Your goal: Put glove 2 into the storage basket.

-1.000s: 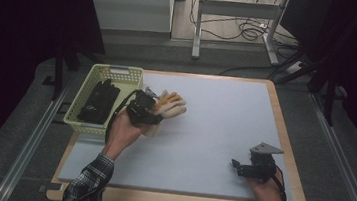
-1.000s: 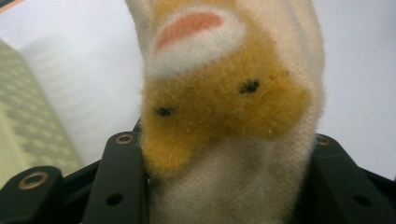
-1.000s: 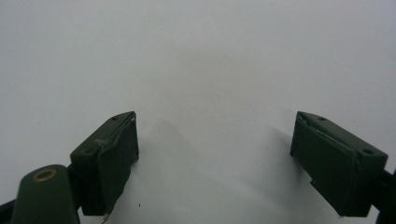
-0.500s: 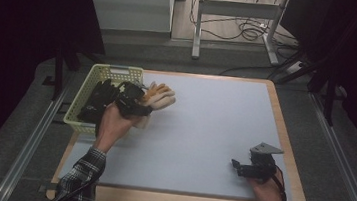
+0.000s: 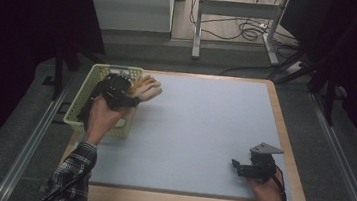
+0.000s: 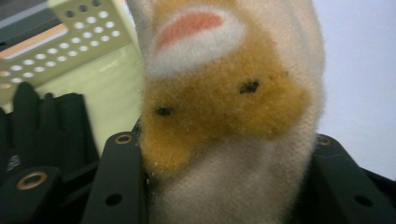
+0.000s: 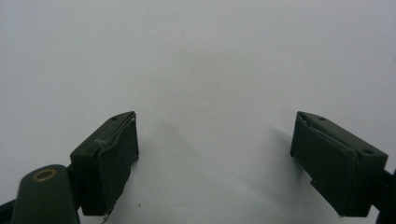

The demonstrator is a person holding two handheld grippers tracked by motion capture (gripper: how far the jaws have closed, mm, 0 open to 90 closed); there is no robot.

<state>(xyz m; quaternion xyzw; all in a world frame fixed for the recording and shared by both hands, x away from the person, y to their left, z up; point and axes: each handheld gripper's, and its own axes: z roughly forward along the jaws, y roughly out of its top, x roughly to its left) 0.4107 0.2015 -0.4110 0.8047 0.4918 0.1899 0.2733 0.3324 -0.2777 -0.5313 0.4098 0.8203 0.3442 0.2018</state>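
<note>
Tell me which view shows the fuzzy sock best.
Left gripper view: the sock sits close up between the left gripper's jaws, orange and cream pile clear. High view shows the sock small, at the basket's edge. Right gripper view looks at bare table.

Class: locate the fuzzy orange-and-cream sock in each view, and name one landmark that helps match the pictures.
High view: sock upper left, at the basket's right rim.
Left gripper view: sock centre, clamped between the jaws.
Right gripper view: not in it.
Shared landmark: yellow-green basket.
</note>
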